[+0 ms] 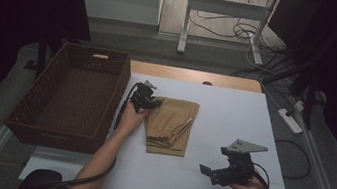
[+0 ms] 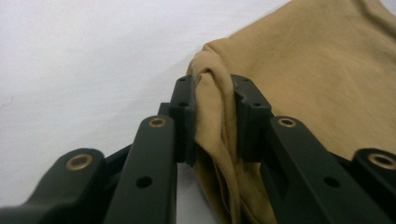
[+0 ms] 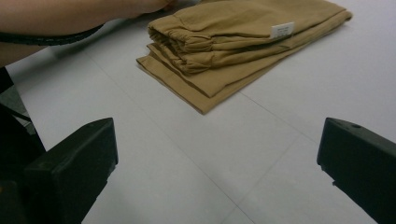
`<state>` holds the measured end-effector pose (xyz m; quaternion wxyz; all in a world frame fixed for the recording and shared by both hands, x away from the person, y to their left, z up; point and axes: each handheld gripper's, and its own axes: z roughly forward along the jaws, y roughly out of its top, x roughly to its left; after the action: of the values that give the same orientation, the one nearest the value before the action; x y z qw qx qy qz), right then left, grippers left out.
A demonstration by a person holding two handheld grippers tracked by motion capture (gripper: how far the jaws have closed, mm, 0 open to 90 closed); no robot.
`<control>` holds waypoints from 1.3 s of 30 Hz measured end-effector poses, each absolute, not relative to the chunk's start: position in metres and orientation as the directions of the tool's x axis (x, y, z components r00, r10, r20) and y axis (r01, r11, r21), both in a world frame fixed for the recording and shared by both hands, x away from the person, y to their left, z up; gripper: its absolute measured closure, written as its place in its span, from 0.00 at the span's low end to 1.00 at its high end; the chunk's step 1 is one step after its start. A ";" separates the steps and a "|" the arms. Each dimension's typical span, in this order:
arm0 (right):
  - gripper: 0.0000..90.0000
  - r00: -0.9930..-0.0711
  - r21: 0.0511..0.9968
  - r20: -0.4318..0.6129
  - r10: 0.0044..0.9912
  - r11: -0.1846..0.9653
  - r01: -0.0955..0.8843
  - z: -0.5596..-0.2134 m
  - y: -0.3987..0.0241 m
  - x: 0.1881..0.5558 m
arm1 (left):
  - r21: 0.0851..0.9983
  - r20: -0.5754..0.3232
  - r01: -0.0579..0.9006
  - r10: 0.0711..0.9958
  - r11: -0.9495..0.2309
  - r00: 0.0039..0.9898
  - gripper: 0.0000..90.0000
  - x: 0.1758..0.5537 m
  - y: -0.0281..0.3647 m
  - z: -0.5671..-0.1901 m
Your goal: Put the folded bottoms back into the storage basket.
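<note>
A folded tan garment (image 1: 171, 125) lies on the white table top (image 1: 234, 114), left of the middle. My left gripper (image 1: 154, 103) is at its far left corner and is shut on a bunched fold of the cloth (image 2: 212, 100), which is pinched between both pads. In the right gripper view the garment (image 3: 233, 42) shows an elastic waistband and a small white label (image 3: 282, 30). My right gripper (image 1: 210, 174) hovers near the front right of the table with its jaws wide open and nothing between them, a short way from the garment.
A brown wicker basket (image 1: 28, 109) stands at the table's left edge, beside the left hand. Beyond the table stand a white desk frame (image 1: 186, 21) and loose cables (image 1: 239, 32). A power strip (image 1: 290, 120) lies on the floor at the right.
</note>
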<state>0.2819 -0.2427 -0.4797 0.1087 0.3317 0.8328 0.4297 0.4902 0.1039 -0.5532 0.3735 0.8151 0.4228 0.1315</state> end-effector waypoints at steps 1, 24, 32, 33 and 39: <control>0.00 -0.759 0.784 0.105 0.643 0.416 0.460 -0.480 -0.241 0.284 | 0.721 -0.099 0.589 0.788 -0.364 0.607 0.81 0.490 0.104 -0.553; 0.00 -0.824 0.719 0.084 0.560 0.538 0.439 -0.499 -0.181 0.319 | 0.723 -0.097 0.588 0.789 -0.363 0.607 0.81 0.490 0.103 -0.553; 0.00 -0.842 0.708 0.073 0.535 0.566 0.422 -0.508 -0.157 0.332 | 0.724 -0.097 0.587 0.790 -0.362 0.606 0.81 0.490 0.103 -0.554; 0.00 -0.844 0.707 0.072 0.532 0.570 0.419 -0.508 -0.155 0.334 | 0.724 -0.097 0.588 0.790 -0.362 0.606 0.81 0.490 0.103 -0.554; 0.00 -0.859 0.703 0.054 0.509 0.591 0.394 -0.511 -0.136 0.342 | 0.724 -0.095 0.587 0.790 -0.362 0.605 0.81 0.489 0.103 -0.554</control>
<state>0.3420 -0.1364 -0.5111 0.0767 0.2542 0.8887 0.3737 0.4894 0.1033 -0.5535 0.3740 0.8141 0.4230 0.1358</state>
